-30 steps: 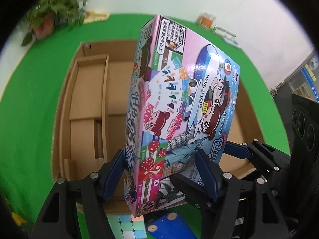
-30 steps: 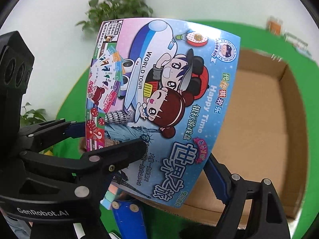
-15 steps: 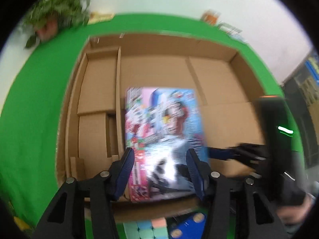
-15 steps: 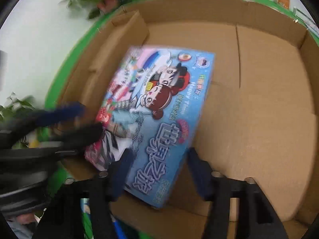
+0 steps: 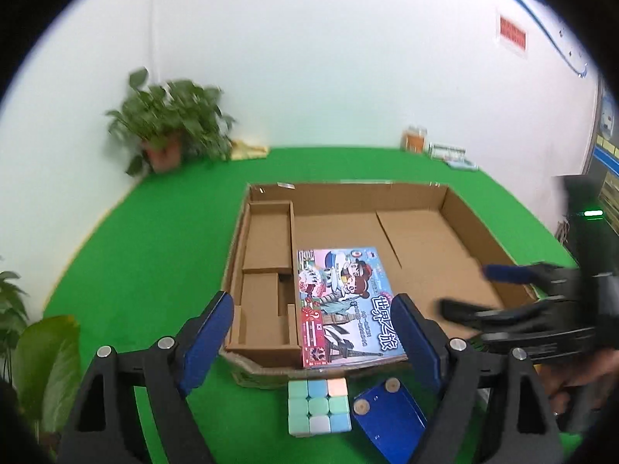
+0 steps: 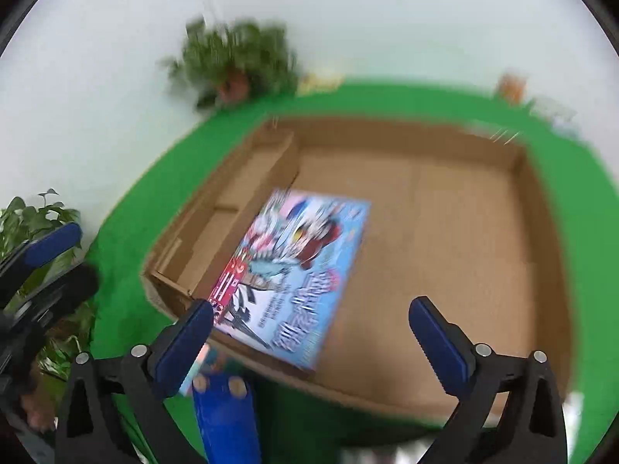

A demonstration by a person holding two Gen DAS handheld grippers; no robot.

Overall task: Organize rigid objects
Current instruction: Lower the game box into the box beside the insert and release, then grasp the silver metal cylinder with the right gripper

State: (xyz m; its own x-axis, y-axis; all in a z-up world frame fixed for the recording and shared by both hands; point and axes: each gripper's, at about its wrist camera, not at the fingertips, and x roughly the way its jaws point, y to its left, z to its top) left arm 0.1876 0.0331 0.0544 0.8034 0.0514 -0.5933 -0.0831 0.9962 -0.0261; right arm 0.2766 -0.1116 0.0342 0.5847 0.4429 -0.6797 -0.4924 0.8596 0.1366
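The right hand-held gripper point(image 6: 311, 332) is hovering with its blue fingers point(image 6: 437, 336) spread wide, gripping nothing. The board game box point(image 6: 298, 270) is lying flat inside the cardboard tray point(image 6: 541, 232), snug against the divider point(image 6: 267, 181). Whole shot's looking blurry.

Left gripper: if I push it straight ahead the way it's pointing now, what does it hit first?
Most likely the near wall of the cardboard box, then the game box lying flat inside it. The left gripper is open and holds nothing. How high it sits above the wall is unclear.
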